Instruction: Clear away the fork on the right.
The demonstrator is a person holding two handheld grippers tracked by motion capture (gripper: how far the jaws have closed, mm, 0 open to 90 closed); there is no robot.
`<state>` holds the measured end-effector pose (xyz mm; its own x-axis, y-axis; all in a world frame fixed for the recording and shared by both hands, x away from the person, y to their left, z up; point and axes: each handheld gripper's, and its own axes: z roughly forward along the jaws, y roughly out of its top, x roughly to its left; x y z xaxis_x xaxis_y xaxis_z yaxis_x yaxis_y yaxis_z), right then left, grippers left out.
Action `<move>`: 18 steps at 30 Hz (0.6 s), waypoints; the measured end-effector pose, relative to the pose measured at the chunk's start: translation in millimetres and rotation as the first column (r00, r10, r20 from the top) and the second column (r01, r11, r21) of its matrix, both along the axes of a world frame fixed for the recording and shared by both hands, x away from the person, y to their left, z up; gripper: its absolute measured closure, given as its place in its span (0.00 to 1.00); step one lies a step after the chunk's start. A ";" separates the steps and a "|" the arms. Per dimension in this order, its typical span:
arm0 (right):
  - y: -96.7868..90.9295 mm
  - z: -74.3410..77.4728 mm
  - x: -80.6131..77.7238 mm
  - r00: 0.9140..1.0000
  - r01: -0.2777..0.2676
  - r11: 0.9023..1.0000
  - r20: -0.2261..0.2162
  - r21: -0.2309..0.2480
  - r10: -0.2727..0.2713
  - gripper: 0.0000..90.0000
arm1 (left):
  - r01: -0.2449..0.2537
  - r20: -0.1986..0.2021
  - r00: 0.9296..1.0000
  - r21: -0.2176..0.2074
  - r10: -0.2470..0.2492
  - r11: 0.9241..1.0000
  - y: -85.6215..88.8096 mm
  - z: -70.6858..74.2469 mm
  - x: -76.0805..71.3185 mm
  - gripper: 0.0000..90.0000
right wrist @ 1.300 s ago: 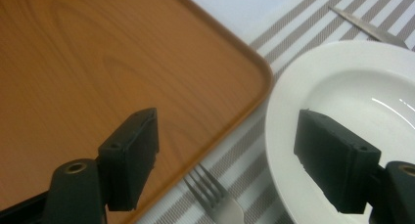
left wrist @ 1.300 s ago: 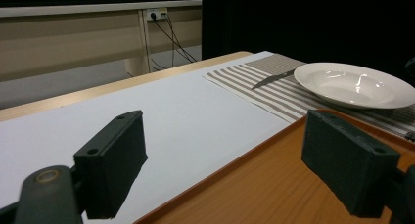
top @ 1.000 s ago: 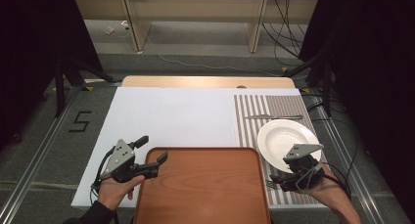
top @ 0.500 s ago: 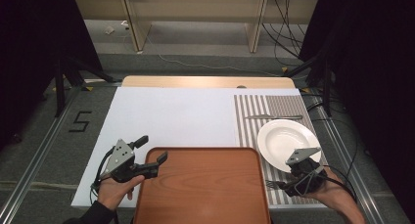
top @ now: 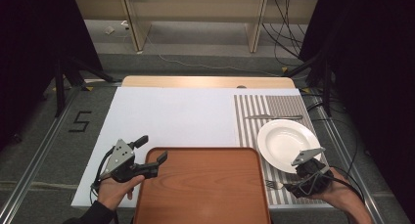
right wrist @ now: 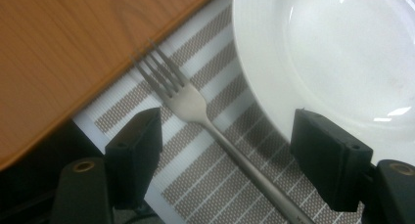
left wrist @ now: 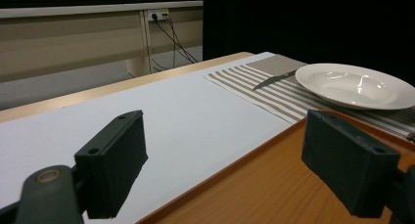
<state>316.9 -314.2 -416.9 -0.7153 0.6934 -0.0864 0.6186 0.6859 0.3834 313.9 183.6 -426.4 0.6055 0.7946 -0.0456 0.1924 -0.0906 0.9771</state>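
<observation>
Two claws at the tray [top: 203, 185]: right claw [right wrist: 222, 150], jaws wide and just closing a little, straddles the fork [right wrist: 195, 111] untouched between tray and plate [right wrist: 333, 53]; left claw [top: 154, 153] gapes wide over the tray's left edge.

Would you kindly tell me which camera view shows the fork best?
The right gripper view: the fork lies close up on the striped mat between the open tongs, tines and handle clear. The high view shows just its tines beside the right gripper.
</observation>
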 end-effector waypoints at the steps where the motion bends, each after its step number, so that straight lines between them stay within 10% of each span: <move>1: -0.6 -0.9 -0.2 1.000 -0.002 1.000 -0.006 -0.006 0.002 0.32 | 0.000 0.000 1.000 -0.001 0.000 1.000 0.0 0.0 0.0 0.18; 18: -5.5 -12.8 0.5 0.997 -0.008 0.998 -0.074 -0.056 0.004 0.38 | 0.000 -0.001 1.000 0.000 0.000 1.000 -0.3 -0.2 0.2 0.18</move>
